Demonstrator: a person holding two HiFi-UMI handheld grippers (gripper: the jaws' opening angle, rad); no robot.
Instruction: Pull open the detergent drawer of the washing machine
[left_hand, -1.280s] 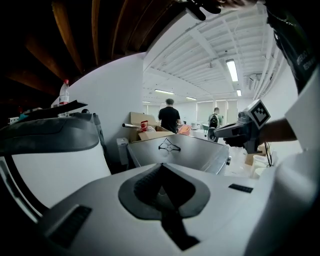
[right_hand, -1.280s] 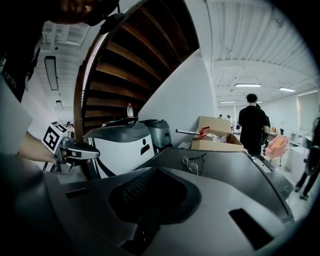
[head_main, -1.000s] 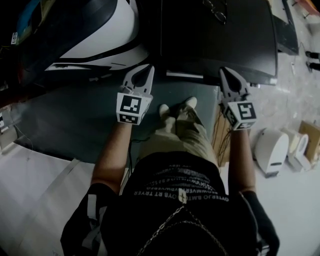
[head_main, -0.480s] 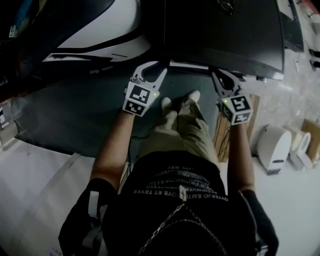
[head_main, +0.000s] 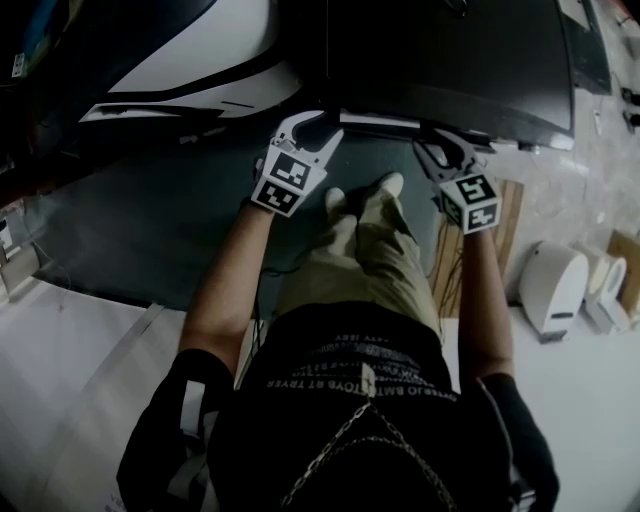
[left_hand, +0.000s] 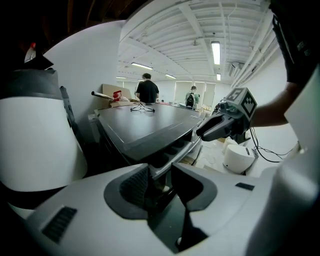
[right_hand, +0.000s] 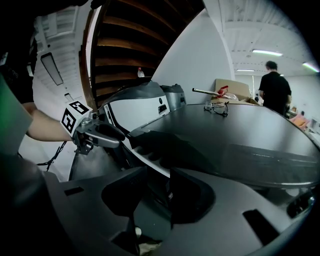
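jaws of both the left gripper and the right gripper are opening, with nothing clamped. the room is a wide white hall with a pale floor and a dark green mat. a glossy black washing machine stands ahead. its detergent drawer front runs between the 2 pairs of jaws; whether any pad touches it is unclear. it is a dark recessed band with a silver edge.
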